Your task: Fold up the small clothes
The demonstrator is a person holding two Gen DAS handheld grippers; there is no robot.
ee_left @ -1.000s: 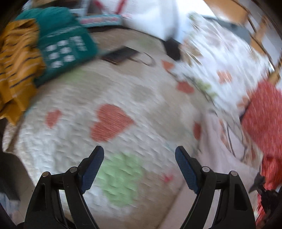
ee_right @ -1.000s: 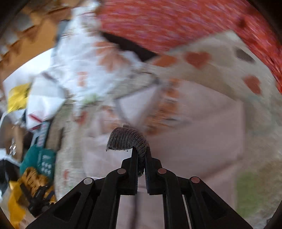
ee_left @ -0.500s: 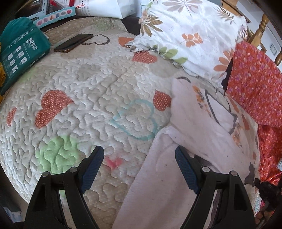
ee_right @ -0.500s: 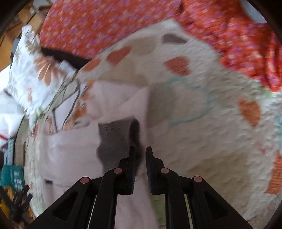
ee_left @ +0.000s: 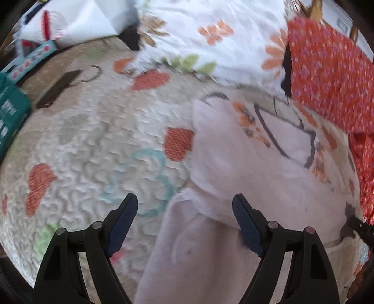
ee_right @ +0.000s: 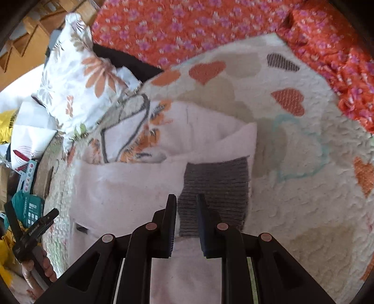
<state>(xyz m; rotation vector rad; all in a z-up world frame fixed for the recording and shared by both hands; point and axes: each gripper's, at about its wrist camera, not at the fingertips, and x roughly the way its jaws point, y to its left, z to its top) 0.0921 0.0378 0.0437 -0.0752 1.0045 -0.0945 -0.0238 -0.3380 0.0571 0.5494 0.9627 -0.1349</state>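
A small pale pink garment [ee_left: 236, 168] with a grey and orange print lies on the heart-patterned quilt [ee_left: 93, 145]. It also shows in the right wrist view [ee_right: 131, 184], with its grey ribbed cuff [ee_right: 217, 187] lying flat on the folded cloth. My left gripper [ee_left: 184, 210] is open and empty just above the garment's near edge. My right gripper [ee_right: 185, 208] is open, its fingers a little apart, with the cuff lying flat between and beyond the fingertips.
A floral pillow [ee_left: 210, 37] and an orange flowered cloth [ee_left: 332, 74] lie at the far side of the bed. A dark phone [ee_left: 58, 88], a teal box [ee_left: 11, 112] and a white bag [ee_left: 77, 21] sit at the left. The left gripper's handle [ee_right: 30, 231] shows in the right wrist view.
My right gripper has let go of the grey cuff, which now lies flat on the garment. My left gripper has swung right over the garment, staying open.
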